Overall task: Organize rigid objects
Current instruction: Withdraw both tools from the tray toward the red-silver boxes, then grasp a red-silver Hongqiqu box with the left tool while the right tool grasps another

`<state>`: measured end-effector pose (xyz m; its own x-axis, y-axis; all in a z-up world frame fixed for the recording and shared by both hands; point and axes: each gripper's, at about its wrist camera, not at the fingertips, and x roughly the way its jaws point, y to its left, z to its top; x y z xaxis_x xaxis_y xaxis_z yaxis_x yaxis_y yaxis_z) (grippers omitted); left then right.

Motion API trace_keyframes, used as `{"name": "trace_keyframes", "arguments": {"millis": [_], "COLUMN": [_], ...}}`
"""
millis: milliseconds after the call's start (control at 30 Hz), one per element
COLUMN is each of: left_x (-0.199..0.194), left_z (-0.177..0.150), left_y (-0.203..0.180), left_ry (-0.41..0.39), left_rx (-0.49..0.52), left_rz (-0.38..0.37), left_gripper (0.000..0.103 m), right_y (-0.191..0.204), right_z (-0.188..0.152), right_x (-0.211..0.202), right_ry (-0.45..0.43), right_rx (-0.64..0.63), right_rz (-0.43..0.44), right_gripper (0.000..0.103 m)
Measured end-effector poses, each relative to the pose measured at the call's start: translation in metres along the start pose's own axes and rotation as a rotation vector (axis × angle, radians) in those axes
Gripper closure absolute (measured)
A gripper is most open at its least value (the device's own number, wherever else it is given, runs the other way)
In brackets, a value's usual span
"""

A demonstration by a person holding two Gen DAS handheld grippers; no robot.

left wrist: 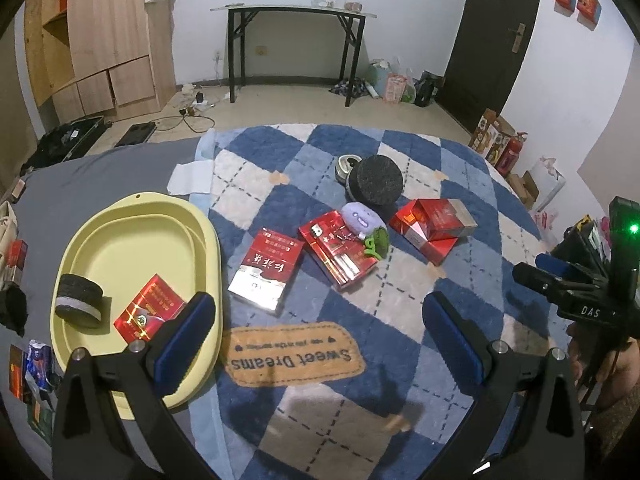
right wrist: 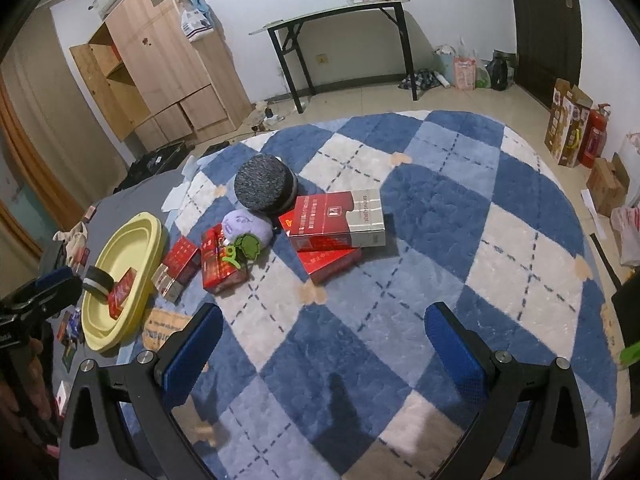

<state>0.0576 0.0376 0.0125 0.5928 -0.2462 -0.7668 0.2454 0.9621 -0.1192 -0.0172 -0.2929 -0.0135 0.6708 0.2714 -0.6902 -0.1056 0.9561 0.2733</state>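
Note:
A yellow oval tray [left wrist: 120, 216] lies at the left of the blue checked blanket; inside it rest a black round foam puck [left wrist: 79, 300] and a small red box [left wrist: 149, 312]. On the blanket lie a red-and-silver box [left wrist: 266, 272], an opened red box [left wrist: 336, 250], a purple soft pouch [left wrist: 361, 218] with a green toy [left wrist: 378, 242], a large black round puck [left wrist: 378, 182] and stacked red boxes [left wrist: 434, 224]. My left gripper [left wrist: 318, 332] is open beside the tray, holding nothing. My right gripper [right wrist: 324, 344] hangs open over bare blanket, short of the stacked boxes [right wrist: 340, 220].
A metal ashtray-like dish [left wrist: 346, 166] sits behind the big puck. Small packets [left wrist: 34, 364] lie left of the tray on grey sheet. A black folding table [left wrist: 294, 40], wooden wardrobe [left wrist: 104, 36], bags and a dark door [left wrist: 496, 36] line the far wall.

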Motion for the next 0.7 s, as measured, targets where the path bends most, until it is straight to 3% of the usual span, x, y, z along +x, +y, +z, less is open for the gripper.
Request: {"name": "trace_keyframes", "arguments": {"millis": [233, 400, 500, 700], "left_x": [0.030, 0.060, 0.077, 0.107], "left_z": [0.002, 0.012, 0.015, 0.021], "left_y": [0.001, 0.007, 0.020, 0.025], "left_ry": [0.061, 0.105, 0.141, 0.202], "left_rx": [0.024, 0.126, 0.125, 0.209], "left_rz": [0.016, 0.021, 0.020, -0.006], "left_gripper": [0.000, 0.000, 0.000, 0.000], "right_y": [-0.009, -0.018, -0.025, -0.011], "right_z": [0.001, 0.009, 0.018, 0.039], "right_x": [0.012, 0.028, 0.044, 0.084], "right_ry": [0.016, 0.028, 0.033, 0.066], "right_rx": [0.016, 0.033, 0.063, -0.026], "right_rz": [-0.016, -0.026, -0.019, -0.041], "right_gripper": [0.000, 0.000, 0.000, 0.000]}}
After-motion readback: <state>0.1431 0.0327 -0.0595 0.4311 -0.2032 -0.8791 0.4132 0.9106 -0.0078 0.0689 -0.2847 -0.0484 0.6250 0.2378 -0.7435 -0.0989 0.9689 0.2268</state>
